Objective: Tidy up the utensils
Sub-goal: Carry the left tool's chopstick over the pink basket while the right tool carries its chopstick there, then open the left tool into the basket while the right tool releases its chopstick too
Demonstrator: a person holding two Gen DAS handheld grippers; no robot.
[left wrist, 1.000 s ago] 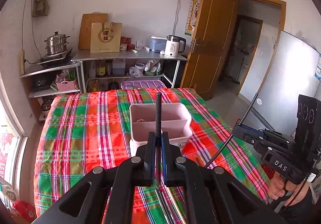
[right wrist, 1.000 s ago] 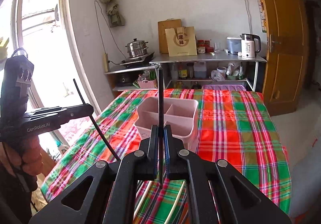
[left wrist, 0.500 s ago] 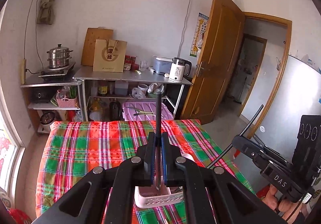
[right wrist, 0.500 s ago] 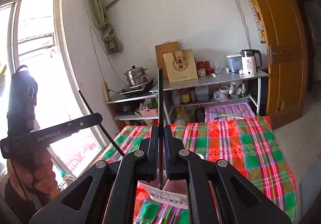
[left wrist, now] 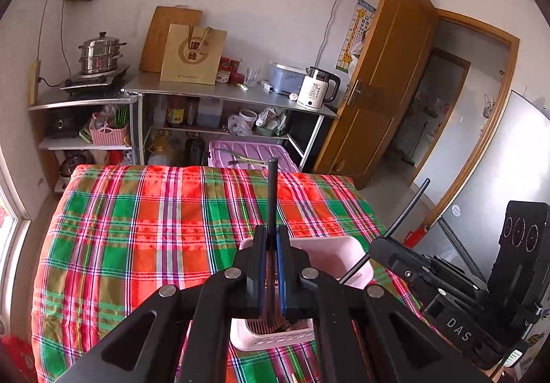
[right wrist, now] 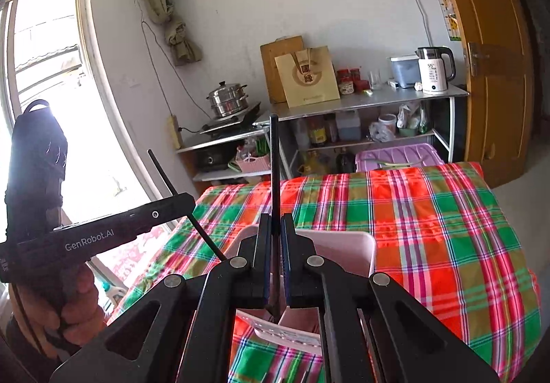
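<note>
Chopsticks poised over the caddy

Each gripper, left [left wrist: 271, 266] and right [right wrist: 275, 262], clenches one black chopstick [left wrist: 272, 197] above the pink caddy [left wrist: 331, 254] on the plaid counter [left wrist: 137, 228]; neither dropped in yet.

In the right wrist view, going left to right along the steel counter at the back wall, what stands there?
Steamer pot → wooden cutting board → paper gift bag → red jars → drinking glass → blue-grey container → white kettle.
</note>
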